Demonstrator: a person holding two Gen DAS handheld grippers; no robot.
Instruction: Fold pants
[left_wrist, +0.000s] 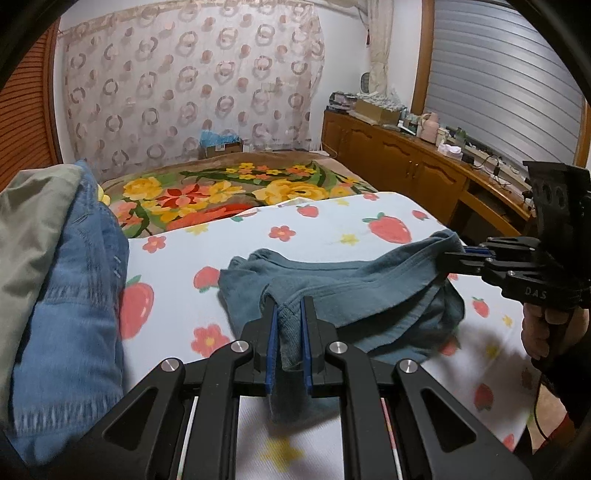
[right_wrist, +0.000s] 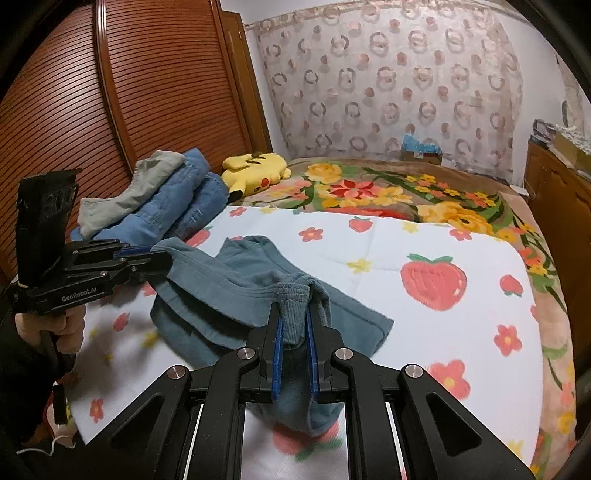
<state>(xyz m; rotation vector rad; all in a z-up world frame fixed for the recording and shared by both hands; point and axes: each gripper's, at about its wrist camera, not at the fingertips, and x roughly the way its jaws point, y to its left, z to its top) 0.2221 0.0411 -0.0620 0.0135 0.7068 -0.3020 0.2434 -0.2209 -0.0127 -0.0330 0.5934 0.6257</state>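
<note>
Pants of soft teal-blue knit cotton (left_wrist: 354, 280) lie bunched in the middle of both views, partly lifted off a white bedspread printed with red strawberries and flowers (left_wrist: 332, 225). The left gripper (left_wrist: 290, 314), at the bottom centre of the left wrist view, is clenched on a ribbed edge of the cloth, which hangs down between its blue pads. The right gripper (right_wrist: 295, 325), at the bottom centre of the right wrist view, pinches another ribbed edge the same way. Each tool also shows from the side at the edge of the other's view, gripped by a hand (right_wrist: 62, 328).

The fabric sags in a loose swag between the two grips, and its far portion rests crumpled on the spread. That slack is the main risk: if the two held edges are carried forward unevenly, the lower layer will probably drag and crease, giving a crooked fold. Each bite looks shallow, on an edge only, so a sharp tug could pull the knit free of one tool.

At the left of the left wrist view, a stack of folded blue denim and grey-green garments (left_wrist: 62, 266) sits close by; a wide swing could brush it.
</note>
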